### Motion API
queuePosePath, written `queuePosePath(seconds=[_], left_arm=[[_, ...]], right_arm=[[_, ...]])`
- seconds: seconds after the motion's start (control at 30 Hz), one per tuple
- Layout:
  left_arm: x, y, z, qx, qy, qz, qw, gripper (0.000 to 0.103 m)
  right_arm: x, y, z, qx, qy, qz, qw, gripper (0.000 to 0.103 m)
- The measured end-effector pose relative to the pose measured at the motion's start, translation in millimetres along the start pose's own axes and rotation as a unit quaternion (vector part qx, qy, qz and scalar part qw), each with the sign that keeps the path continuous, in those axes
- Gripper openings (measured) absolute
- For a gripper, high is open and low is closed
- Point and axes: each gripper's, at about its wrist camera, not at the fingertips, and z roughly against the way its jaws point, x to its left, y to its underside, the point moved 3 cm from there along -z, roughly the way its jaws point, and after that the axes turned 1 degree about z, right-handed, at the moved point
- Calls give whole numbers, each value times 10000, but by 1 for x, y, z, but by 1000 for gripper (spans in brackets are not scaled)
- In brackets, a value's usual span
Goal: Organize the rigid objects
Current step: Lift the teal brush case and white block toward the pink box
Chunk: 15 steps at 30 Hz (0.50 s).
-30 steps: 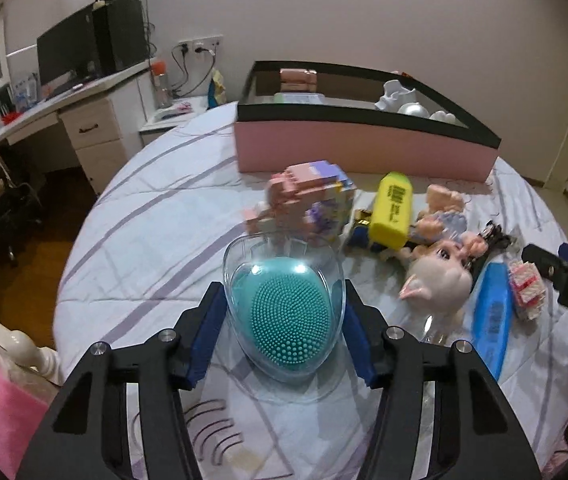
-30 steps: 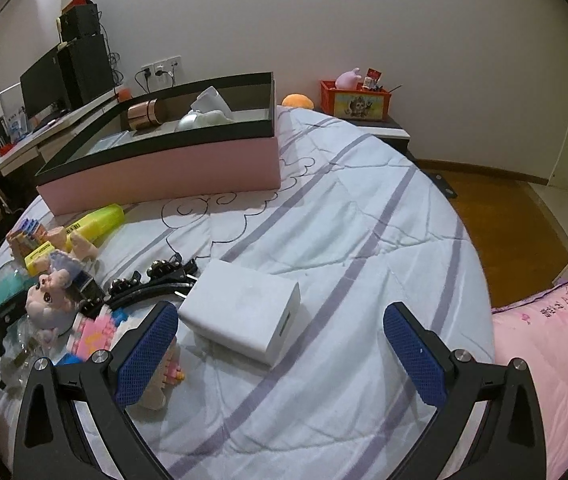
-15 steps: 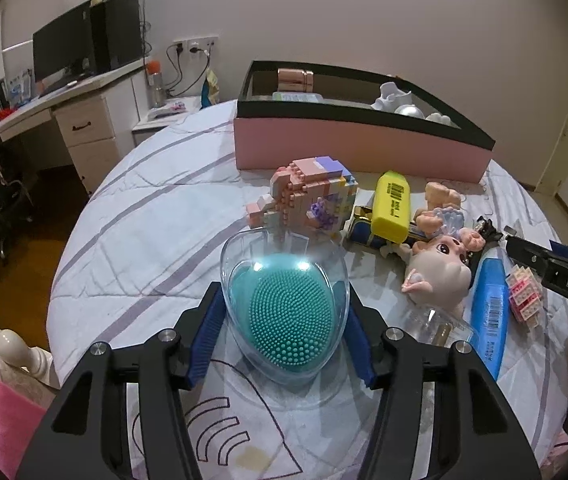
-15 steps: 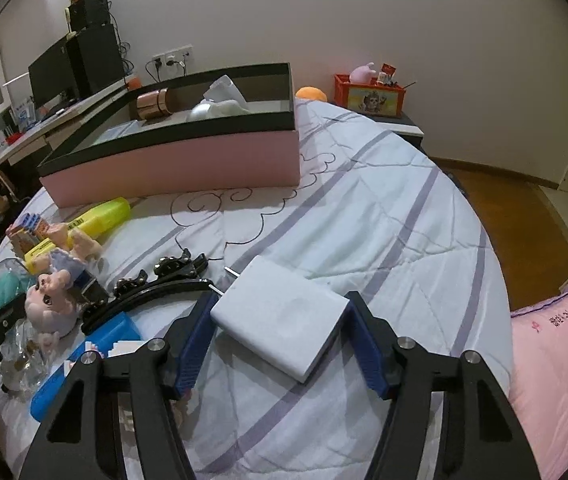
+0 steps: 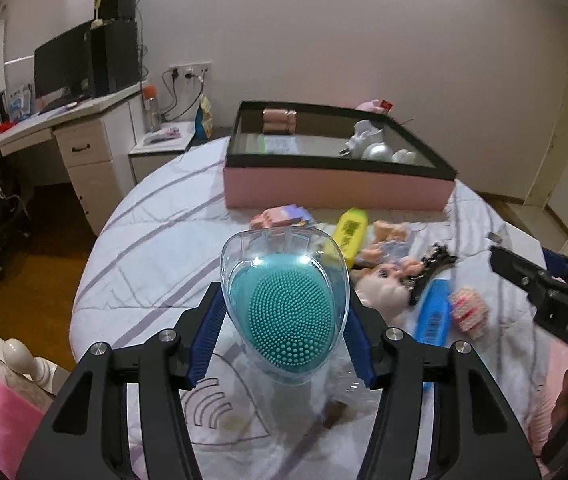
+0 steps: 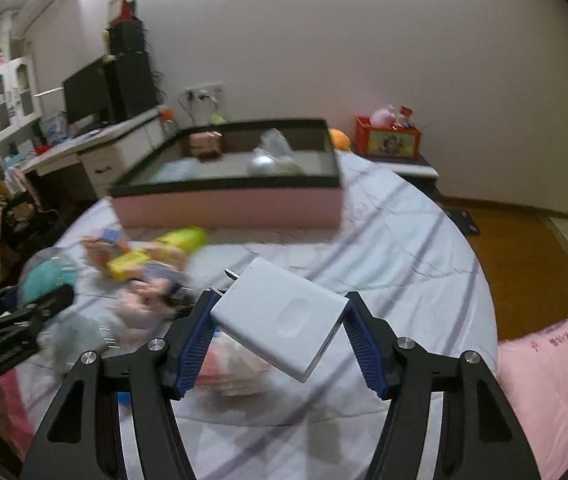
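Both grippers carry an object above the bed, the box beyond them.

The left gripper point(image 5: 284, 332) clamps a clear case with a teal bristled brush point(image 5: 285, 312) inside, lifted off the striped bedsheet point(image 5: 152, 256). The right gripper point(image 6: 280, 340), its jaws just closed in, pinches a white charger point(image 6: 280, 318), tilted, prongs pointing up-left. Behind lie a doll point(image 5: 383, 288), a blue tube point(image 5: 433, 312) and a yellow marker point(image 5: 349, 232). Farther back sits the pink box point(image 5: 335, 188) with a black rim, several things already in it.
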Motion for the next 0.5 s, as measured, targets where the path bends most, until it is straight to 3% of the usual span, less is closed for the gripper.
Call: queuePosePath(seconds=[0.23, 0.5], left_arm=[[-19, -11, 36, -429, 143, -63, 9990, 57], [-32, -27, 75, -966, 119, -195, 9951, 57]], right_arm=[[38, -13, 27, -395, -184, 340, 9985, 65], [47, -20, 58, -797, -118, 449, 9957, 65]])
